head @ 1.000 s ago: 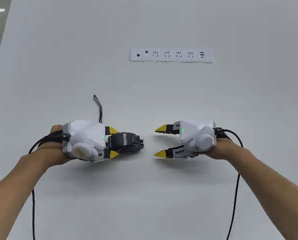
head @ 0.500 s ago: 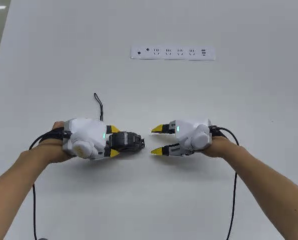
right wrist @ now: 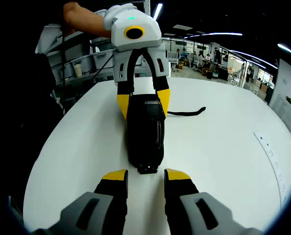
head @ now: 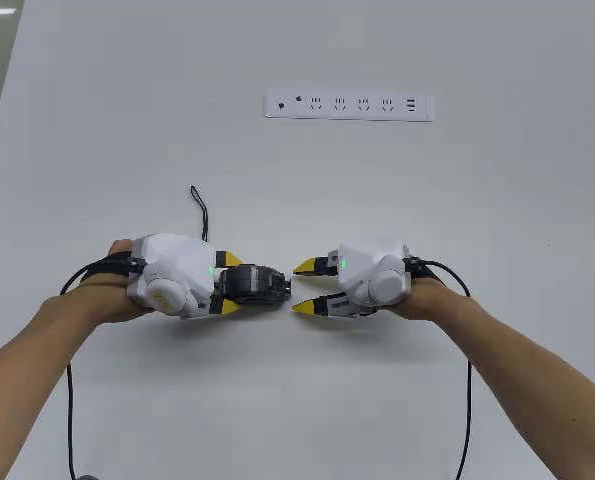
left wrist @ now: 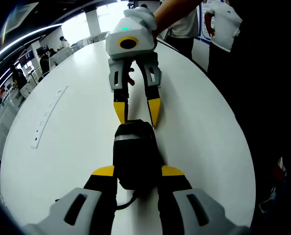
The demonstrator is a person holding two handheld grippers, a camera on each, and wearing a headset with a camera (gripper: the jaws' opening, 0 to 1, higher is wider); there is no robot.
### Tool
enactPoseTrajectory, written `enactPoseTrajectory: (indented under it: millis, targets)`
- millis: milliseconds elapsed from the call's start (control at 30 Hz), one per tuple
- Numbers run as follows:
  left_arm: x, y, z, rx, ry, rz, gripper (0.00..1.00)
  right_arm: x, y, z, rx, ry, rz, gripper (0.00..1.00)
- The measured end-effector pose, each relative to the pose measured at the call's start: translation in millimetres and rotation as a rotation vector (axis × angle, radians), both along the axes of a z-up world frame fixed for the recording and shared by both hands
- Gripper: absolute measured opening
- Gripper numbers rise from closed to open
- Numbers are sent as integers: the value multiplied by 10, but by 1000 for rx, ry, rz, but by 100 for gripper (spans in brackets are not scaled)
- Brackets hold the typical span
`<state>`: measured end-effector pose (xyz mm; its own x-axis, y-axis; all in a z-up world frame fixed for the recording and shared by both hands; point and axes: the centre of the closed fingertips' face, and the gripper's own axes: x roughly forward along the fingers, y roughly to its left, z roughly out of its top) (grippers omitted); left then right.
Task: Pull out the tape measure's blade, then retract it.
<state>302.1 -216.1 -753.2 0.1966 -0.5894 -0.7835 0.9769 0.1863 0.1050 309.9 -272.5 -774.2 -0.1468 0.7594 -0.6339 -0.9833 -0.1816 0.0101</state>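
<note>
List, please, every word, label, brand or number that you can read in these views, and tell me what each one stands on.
No text can be read here.
Power strip: small marks beside its sockets, too small to read.
Tape measure: black case, no legible brand, label or number in either gripper view.

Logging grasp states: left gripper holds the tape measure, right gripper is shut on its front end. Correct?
Not quite. The left gripper does hold the tape measure, but the right gripper is open: its jaws stand apart just short of the front end and grip nothing. The right gripper view shows this.
</note>
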Motion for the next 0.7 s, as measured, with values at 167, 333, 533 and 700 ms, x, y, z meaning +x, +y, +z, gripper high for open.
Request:
enactPoseTrajectory:
  millis: [167,333,533,700]
  targets:
    - [-1,-1,0,-2,4,2,28,7,36,-35,1,6,-7,25]
    - [-2,-3,-2,-4,7,1,27,9,68,-75,-3,11,-5,24]
    - [6,1,-2,-9,15,2,27,2,93,-94,-7,16,2,22]
    - [9,3,-6,-11,17,1,27,4,103,-116,-5,15,6,19]
